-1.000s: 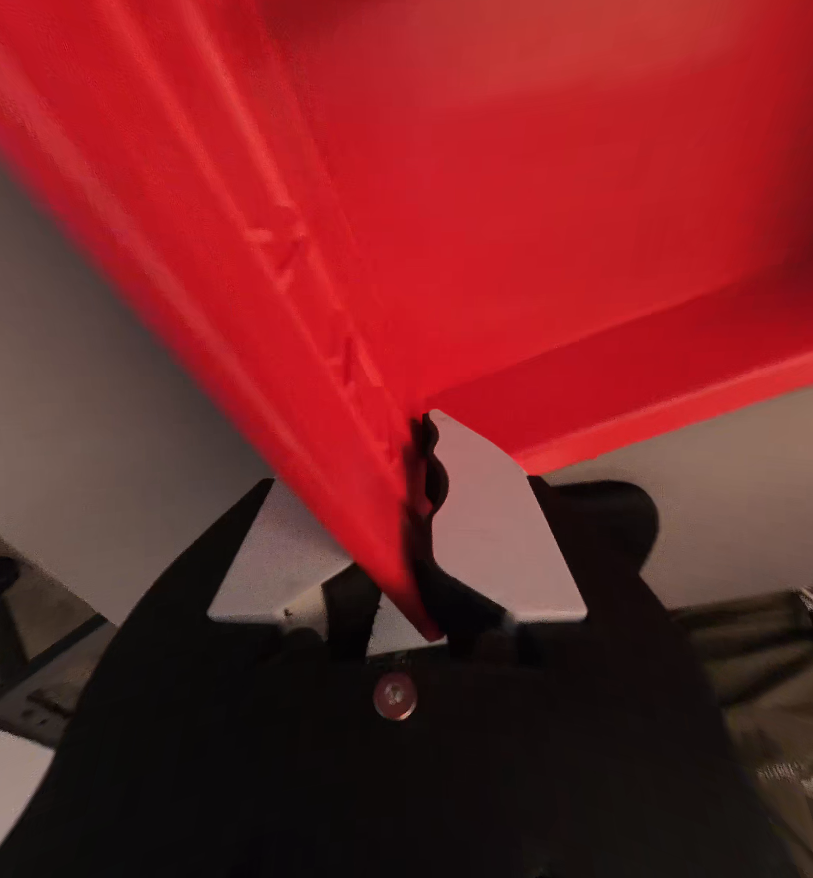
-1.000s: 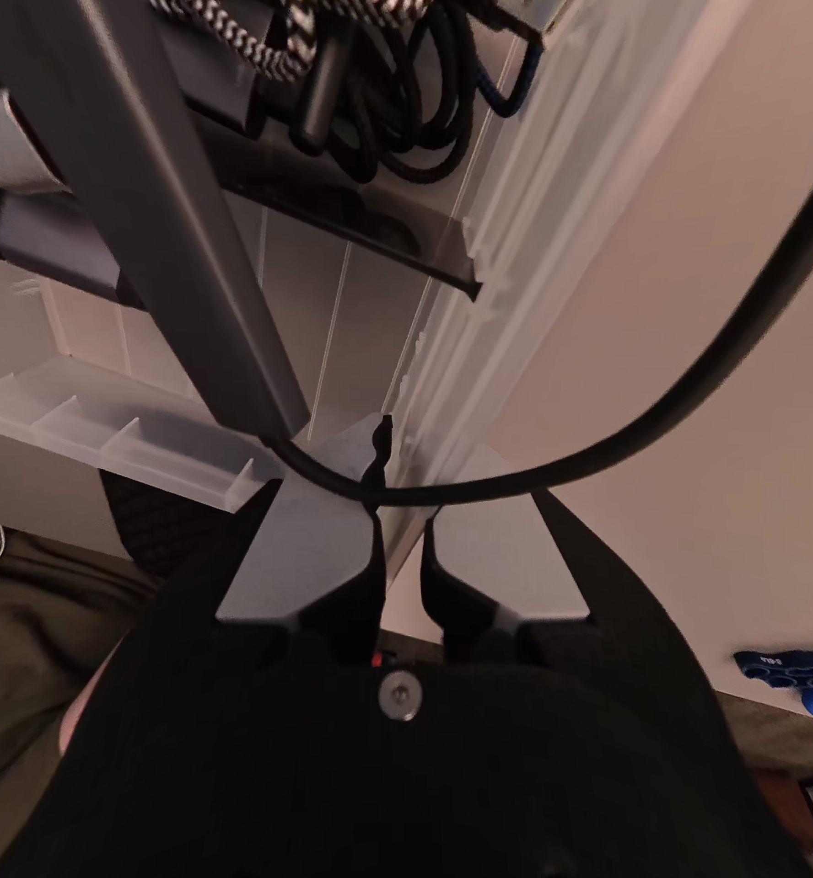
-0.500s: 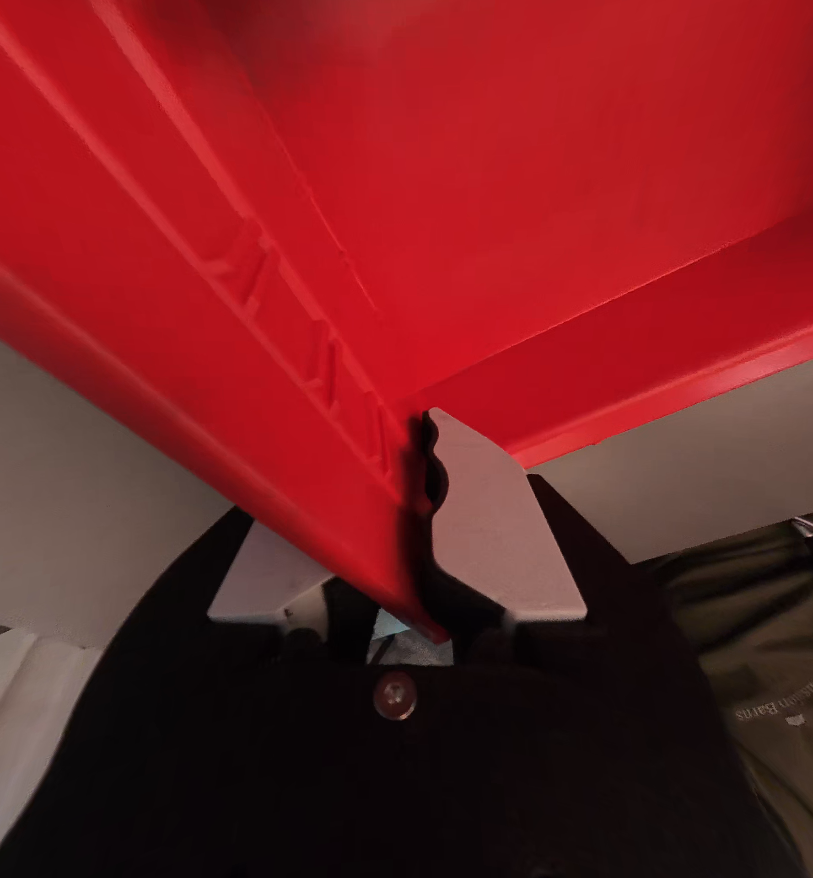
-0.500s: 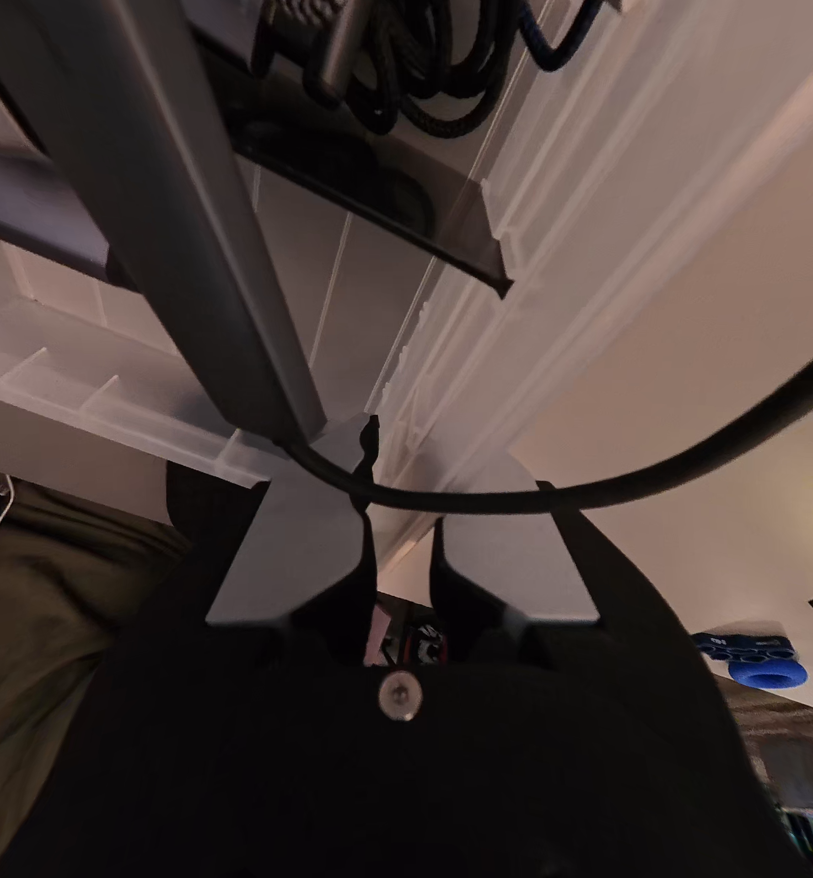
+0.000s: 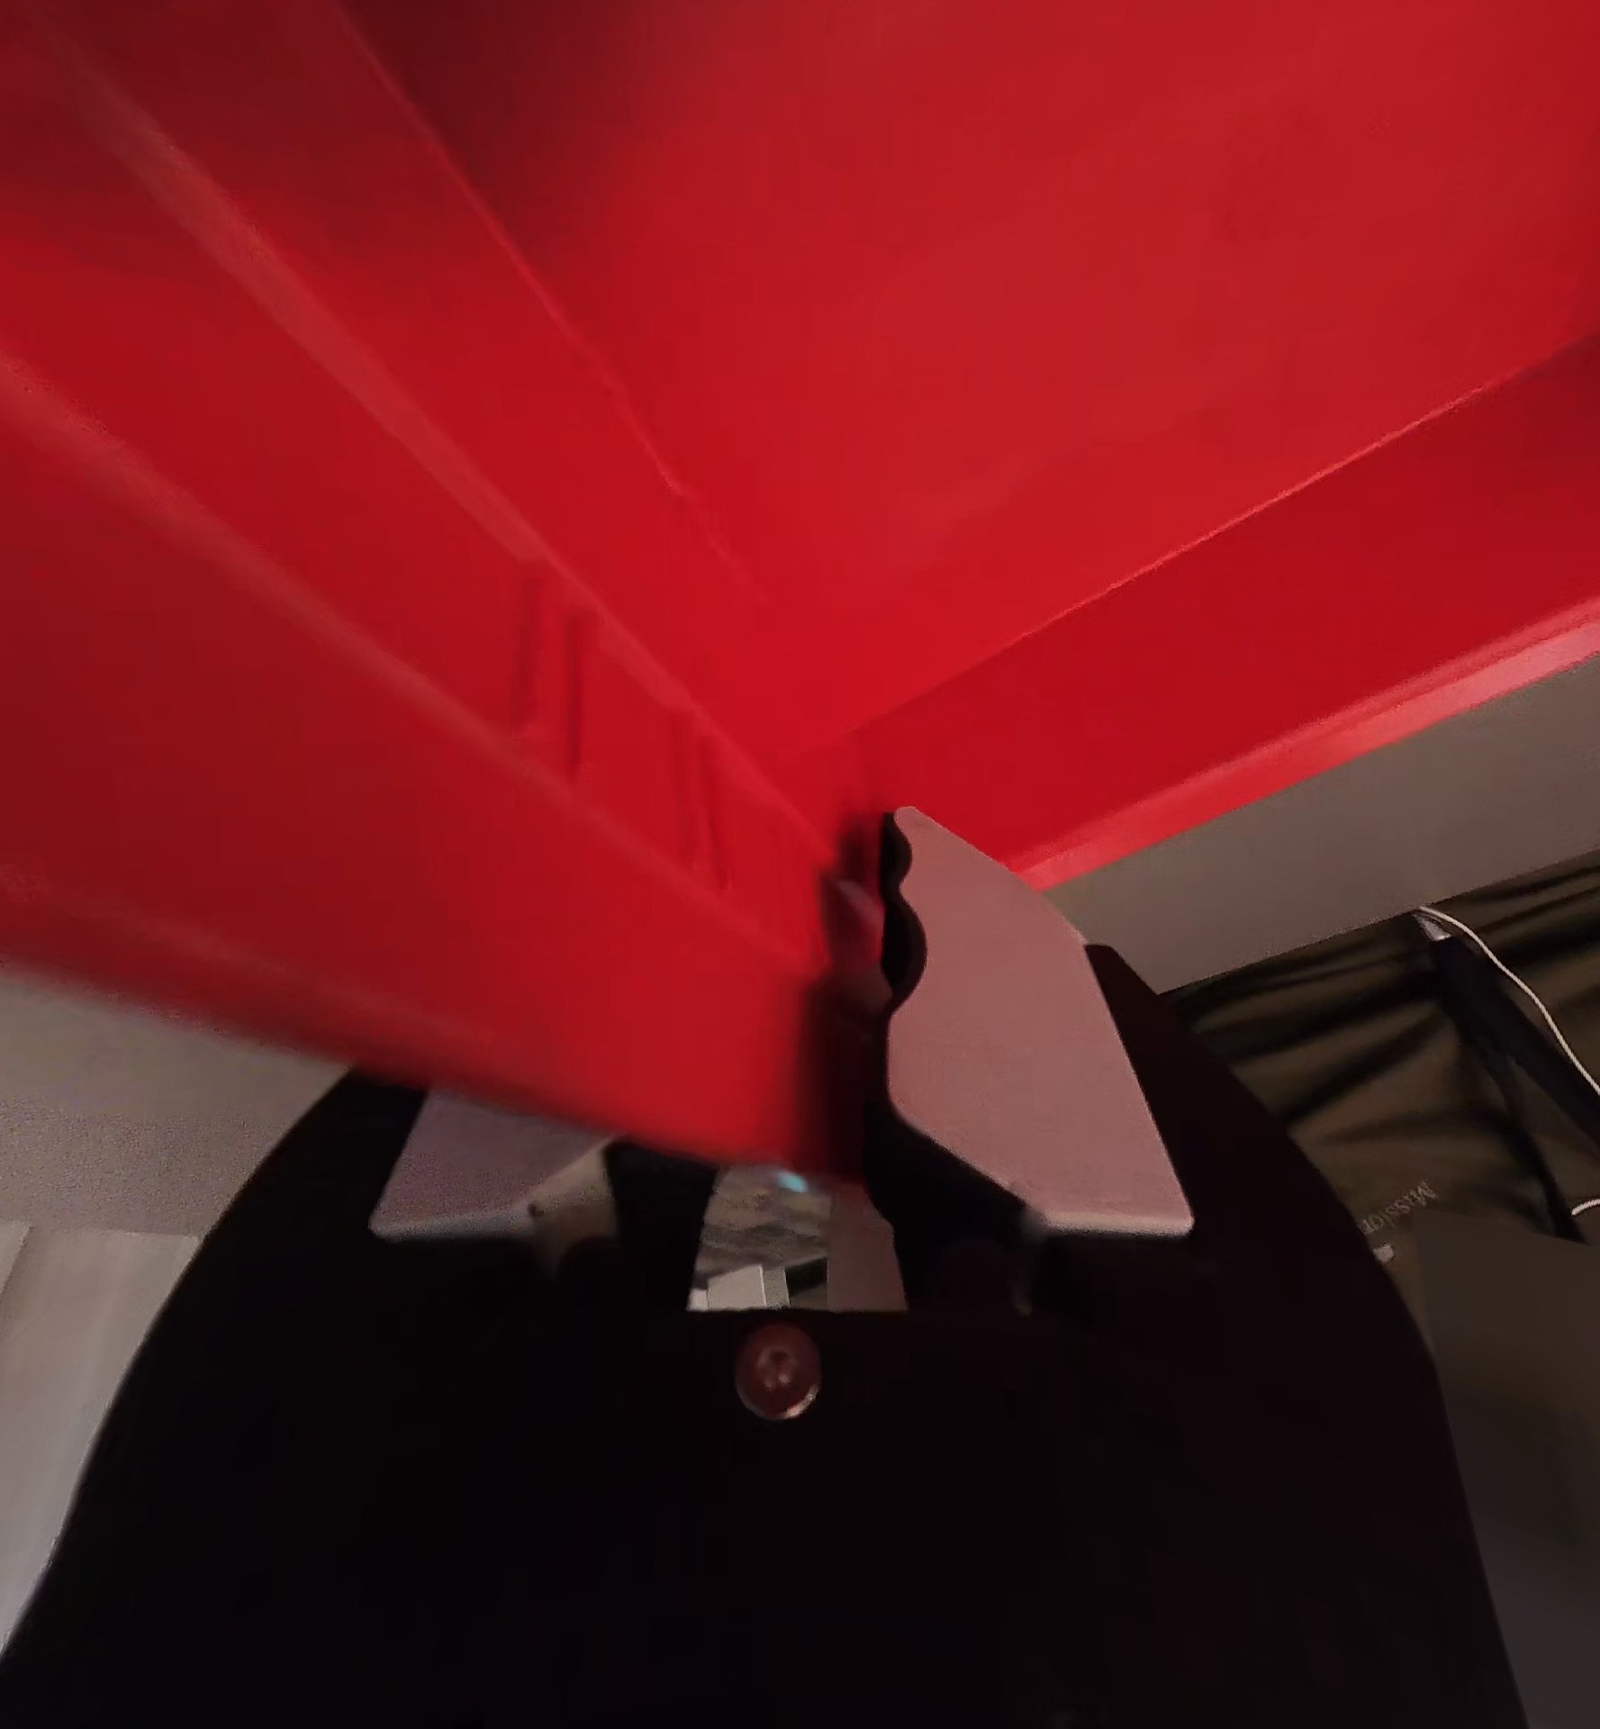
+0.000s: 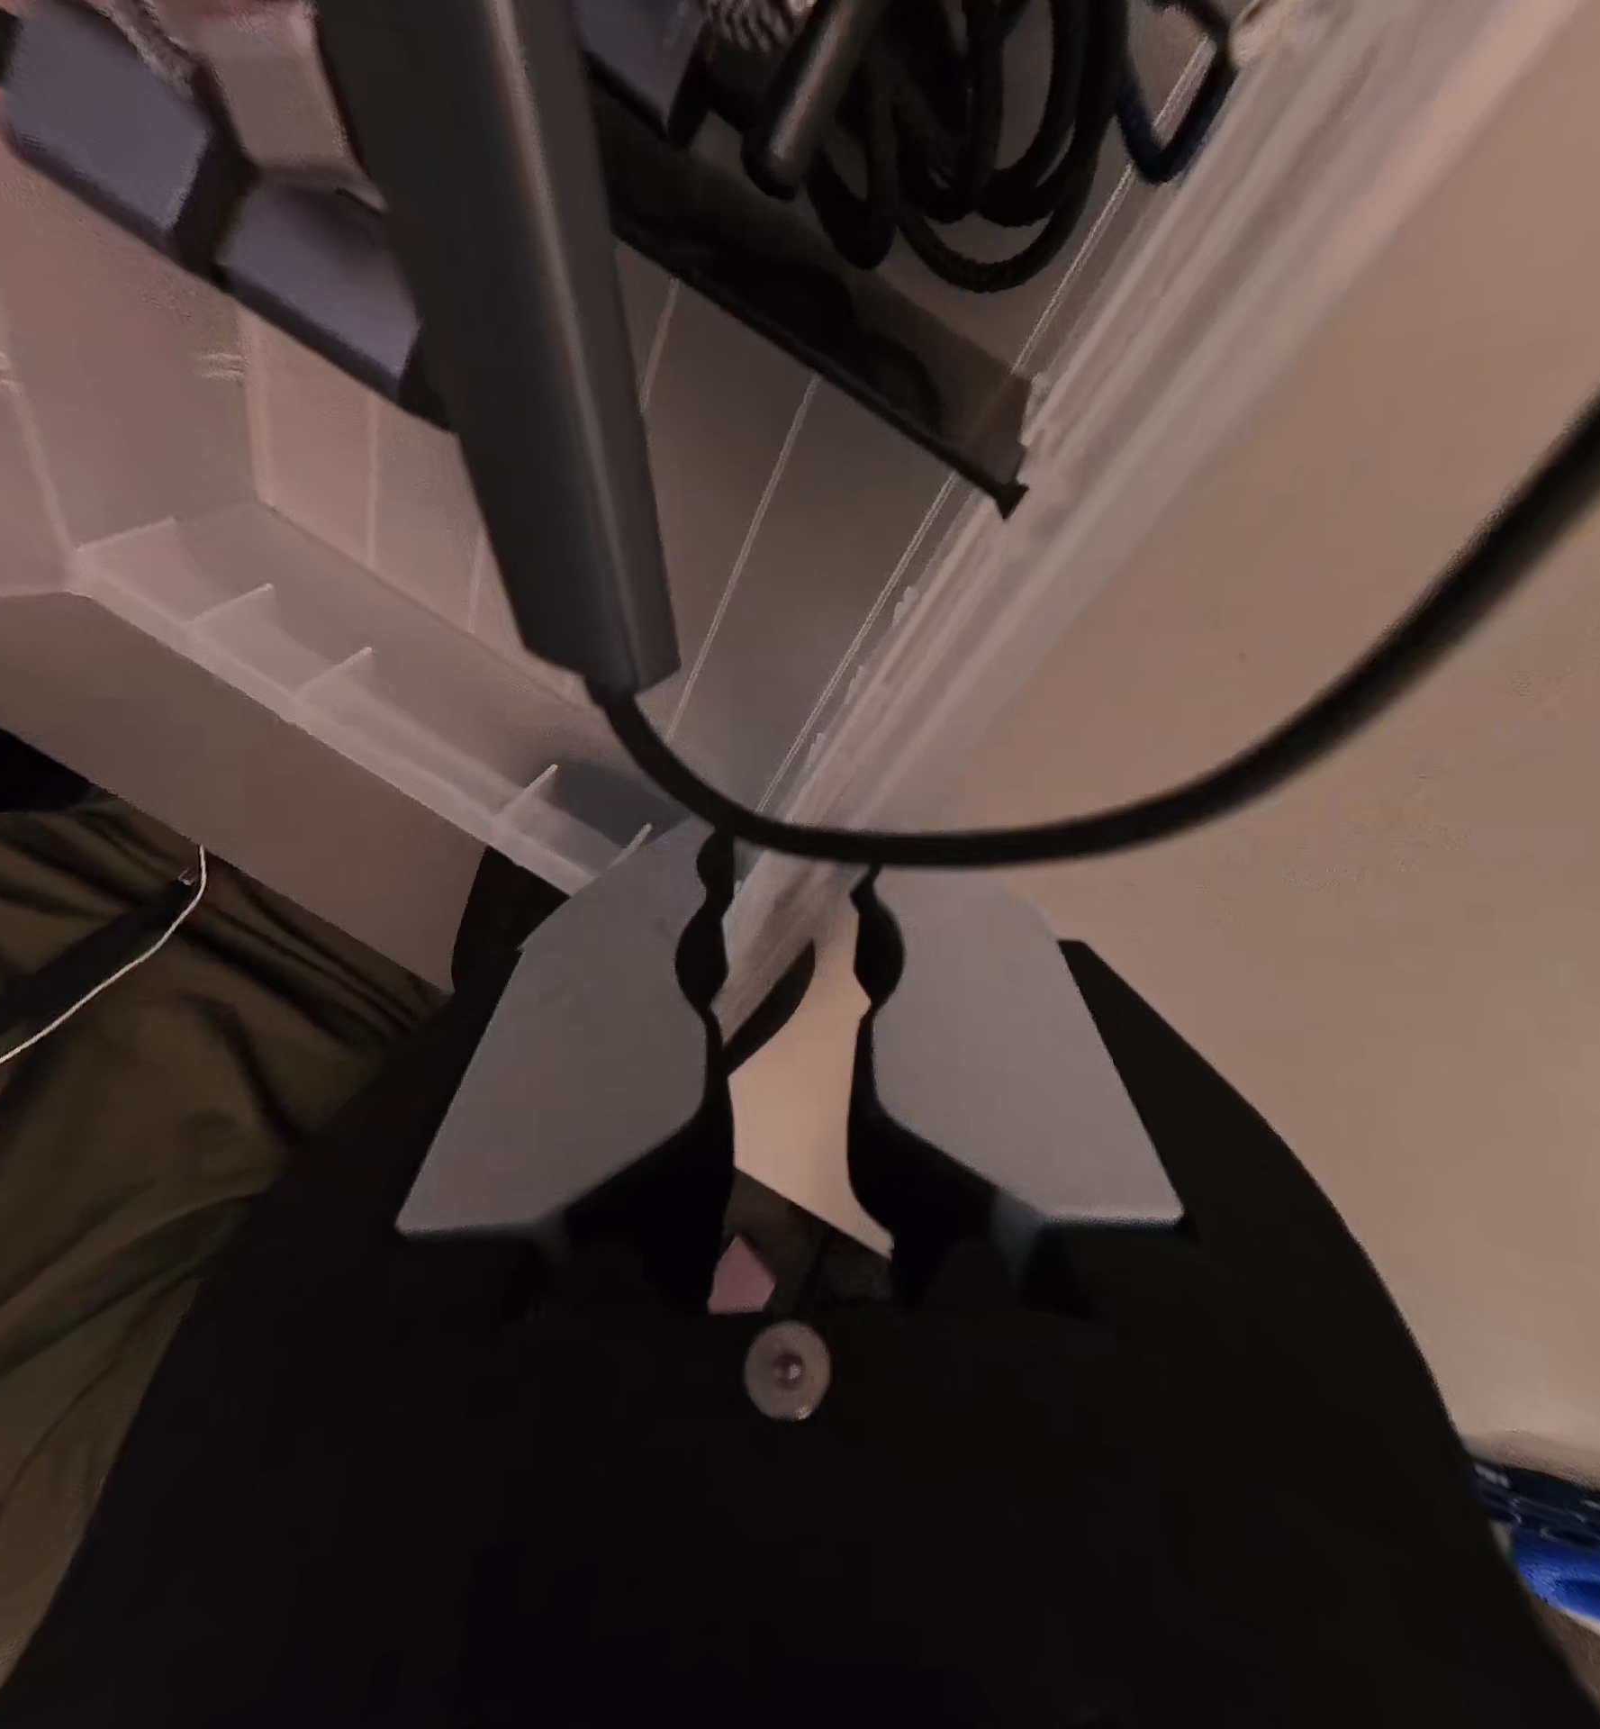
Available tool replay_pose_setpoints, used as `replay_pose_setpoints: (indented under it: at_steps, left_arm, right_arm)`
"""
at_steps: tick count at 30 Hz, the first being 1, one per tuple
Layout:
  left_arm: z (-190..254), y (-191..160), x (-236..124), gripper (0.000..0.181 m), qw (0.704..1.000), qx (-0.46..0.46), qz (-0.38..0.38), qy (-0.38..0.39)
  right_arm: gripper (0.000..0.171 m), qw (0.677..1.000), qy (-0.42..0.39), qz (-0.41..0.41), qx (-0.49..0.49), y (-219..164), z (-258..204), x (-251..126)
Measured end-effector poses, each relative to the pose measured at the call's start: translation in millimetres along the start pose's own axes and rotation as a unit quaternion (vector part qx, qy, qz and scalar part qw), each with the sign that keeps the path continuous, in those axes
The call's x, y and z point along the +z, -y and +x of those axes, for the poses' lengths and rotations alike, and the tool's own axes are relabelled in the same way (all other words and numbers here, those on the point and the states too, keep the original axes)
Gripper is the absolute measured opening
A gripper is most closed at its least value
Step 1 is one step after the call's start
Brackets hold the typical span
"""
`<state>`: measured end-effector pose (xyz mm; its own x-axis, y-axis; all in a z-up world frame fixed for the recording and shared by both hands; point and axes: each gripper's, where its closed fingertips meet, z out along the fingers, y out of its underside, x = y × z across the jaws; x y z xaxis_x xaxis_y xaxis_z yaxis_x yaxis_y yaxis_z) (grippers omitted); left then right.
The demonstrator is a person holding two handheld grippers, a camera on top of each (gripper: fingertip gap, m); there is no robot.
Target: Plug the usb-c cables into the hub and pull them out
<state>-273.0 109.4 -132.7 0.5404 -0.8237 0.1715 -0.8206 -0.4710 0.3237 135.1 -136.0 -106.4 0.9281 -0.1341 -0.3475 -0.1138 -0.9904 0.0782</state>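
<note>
Clamping red bin (image 5: 590,982), left fingers (image 5: 1011,1029); right fingers (image 6: 590,1048) parted, empty.

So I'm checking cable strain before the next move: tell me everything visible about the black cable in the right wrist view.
The black cable is smooth, round and rubbery-looking. It leaves the near end of the grey hub, dips in a slack U just beyond the right gripper fingertips, then sweeps up and right over the pale table and out of frame. The jaws stand apart, not clamping it; contact is unclear.

A red bin (image 5: 871,374), a dark grey hub (image 6: 515,327) with black cable (image 6: 1104,833), and a translucent white tray (image 6: 309,655).
</note>
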Motion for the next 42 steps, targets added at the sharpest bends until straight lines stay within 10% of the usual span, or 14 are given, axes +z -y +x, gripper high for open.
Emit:
replay_pose_setpoints:
  at_steps: [1,13,18,23,32,42]
  left_arm:
    - [0,-1,-4,0.037,1.000,0.003,0.008,0.000]
    - [2,-38,-77,0.040,0.977,0.027,0.211,-0.023]
    - [9,-52,-127,0.037,0.936,0.070,0.345,0.023]
    - [18,-63,-173,0.030,0.879,0.108,0.454,0.094]
    - [50,-82,-271,0.040,0.703,0.118,0.684,0.156]
    - [67,-87,-283,0.037,0.642,0.143,0.709,0.256]
  right_arm:
    - [0.025,1.000,0.000,0.016,-0.002,1,-1,-5]
    - [0.025,0.935,-0.197,0.274,-0.106,38,-43,-112]
    - [0.029,0.820,-0.231,0.458,-0.254,88,-131,-165]
    - [0.055,0.669,-0.074,0.619,-0.406,107,-259,-165]
    - [0.060,0.921,-0.024,0.292,-0.259,213,-229,-20]
    - [0.053,0.986,0.071,0.141,-0.046,216,-215,49]
